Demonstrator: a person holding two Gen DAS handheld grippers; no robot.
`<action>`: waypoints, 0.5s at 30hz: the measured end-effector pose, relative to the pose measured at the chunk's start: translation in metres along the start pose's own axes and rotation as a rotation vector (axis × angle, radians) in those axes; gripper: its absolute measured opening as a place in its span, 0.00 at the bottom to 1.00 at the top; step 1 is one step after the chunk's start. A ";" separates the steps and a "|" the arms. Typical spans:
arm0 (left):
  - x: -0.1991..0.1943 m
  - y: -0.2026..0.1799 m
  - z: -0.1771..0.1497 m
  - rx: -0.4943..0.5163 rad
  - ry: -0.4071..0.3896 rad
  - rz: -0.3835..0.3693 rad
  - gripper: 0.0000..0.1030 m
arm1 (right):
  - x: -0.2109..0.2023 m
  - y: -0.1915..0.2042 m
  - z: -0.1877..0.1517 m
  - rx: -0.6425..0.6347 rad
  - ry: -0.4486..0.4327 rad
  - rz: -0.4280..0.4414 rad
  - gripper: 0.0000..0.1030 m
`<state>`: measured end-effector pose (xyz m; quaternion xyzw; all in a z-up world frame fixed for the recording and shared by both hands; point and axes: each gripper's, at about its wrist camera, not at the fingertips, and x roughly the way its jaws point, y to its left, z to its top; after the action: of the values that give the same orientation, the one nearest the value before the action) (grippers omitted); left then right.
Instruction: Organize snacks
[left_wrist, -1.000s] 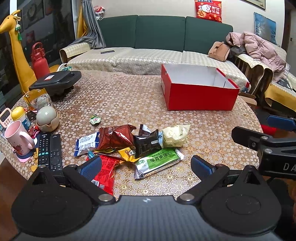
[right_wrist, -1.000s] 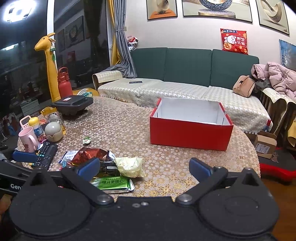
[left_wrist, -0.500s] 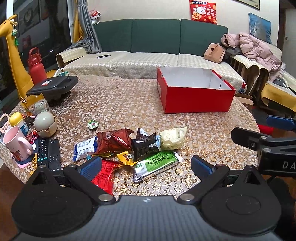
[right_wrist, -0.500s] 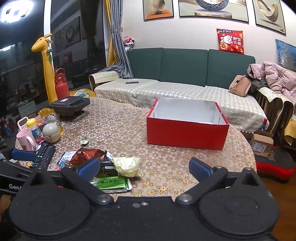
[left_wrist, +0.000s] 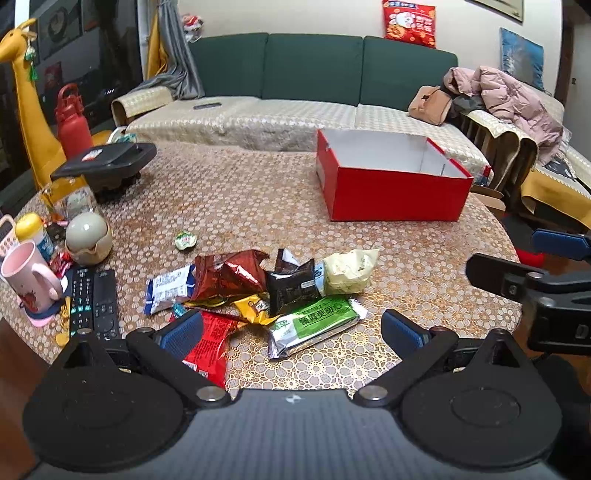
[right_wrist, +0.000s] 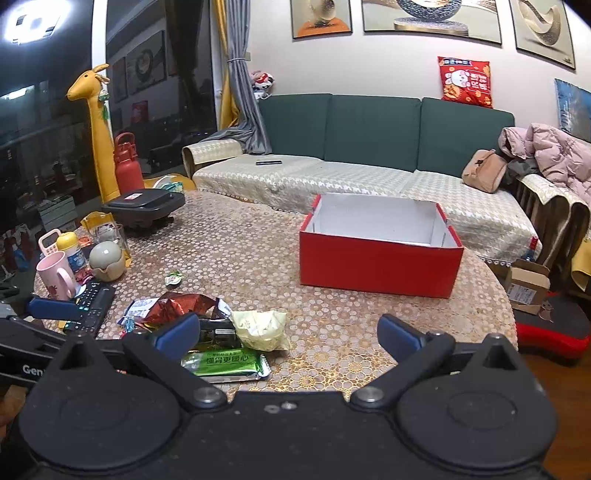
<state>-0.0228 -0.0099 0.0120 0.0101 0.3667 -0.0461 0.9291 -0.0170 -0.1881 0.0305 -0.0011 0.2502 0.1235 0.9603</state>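
A heap of snack packets lies near the table's front edge: a green packet (left_wrist: 314, 325), a black one (left_wrist: 291, 288), a pale yellow one (left_wrist: 347, 271), a brown foil bag (left_wrist: 229, 275), a white-blue one (left_wrist: 168, 288) and a red one (left_wrist: 208, 345). A small jelly cup (left_wrist: 185, 240) lies apart. An open red box (left_wrist: 391, 192) with a white inside stands at the far right. My left gripper (left_wrist: 291, 330) is open and empty, just before the heap. My right gripper (right_wrist: 288, 332) is open and empty, right of the heap (right_wrist: 221, 336), facing the box (right_wrist: 380, 258).
At the table's left edge are a pink mug (left_wrist: 27, 277), two remotes (left_wrist: 92, 299), a round grey pot (left_wrist: 88, 236), a glass and a black appliance (left_wrist: 107, 162). A green sofa (left_wrist: 314, 74) stands behind the table. A cardboard box (right_wrist: 528, 284) sits on the floor at right.
Both grippers have drawn back and risen slightly, so the table and box look a little farther away. The snacks and box have not moved. Both grippers stay open.
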 end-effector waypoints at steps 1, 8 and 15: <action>0.003 0.003 0.000 -0.012 0.009 0.002 1.00 | 0.002 0.000 0.000 -0.004 0.003 0.015 1.00; 0.031 0.027 0.000 -0.088 0.073 0.015 1.00 | 0.032 -0.004 0.000 -0.021 0.090 0.044 1.00; 0.059 0.057 0.000 -0.169 0.146 0.047 1.00 | 0.073 -0.011 -0.002 -0.031 0.150 0.069 0.99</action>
<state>0.0248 0.0423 -0.0292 -0.0564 0.4358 0.0077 0.8982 0.0463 -0.1811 -0.0075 -0.0164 0.3196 0.1598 0.9338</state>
